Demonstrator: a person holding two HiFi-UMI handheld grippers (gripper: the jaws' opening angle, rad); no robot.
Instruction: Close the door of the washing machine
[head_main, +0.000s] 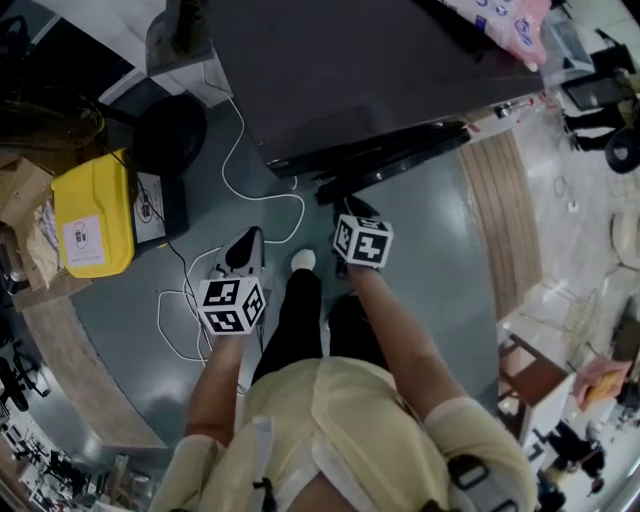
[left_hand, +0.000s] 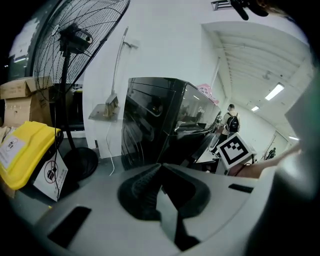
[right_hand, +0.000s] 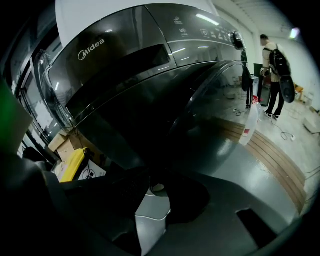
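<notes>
The dark grey washing machine (head_main: 350, 70) fills the top of the head view. Its door (head_main: 400, 160) hangs open, sticking out from the front just above the floor. In the right gripper view the curved dark door (right_hand: 200, 115) is right ahead, under the machine's front panel (right_hand: 125, 55). My right gripper (head_main: 352, 208) is close to the door's near end, its tips together with nothing between them (right_hand: 150, 184). My left gripper (head_main: 247, 240) is further left over the floor, away from the door. It is also shut and empty (left_hand: 159, 166), and it looks at the machine (left_hand: 150, 120) from the side.
A yellow bin (head_main: 92, 215) and the round base of a fan (head_main: 170, 135) stand at the left. A white cable (head_main: 235, 150) trails across the grey floor. A wooden floor strip (head_main: 505, 220) runs at the right. A person with a backpack (right_hand: 272, 65) stands far off.
</notes>
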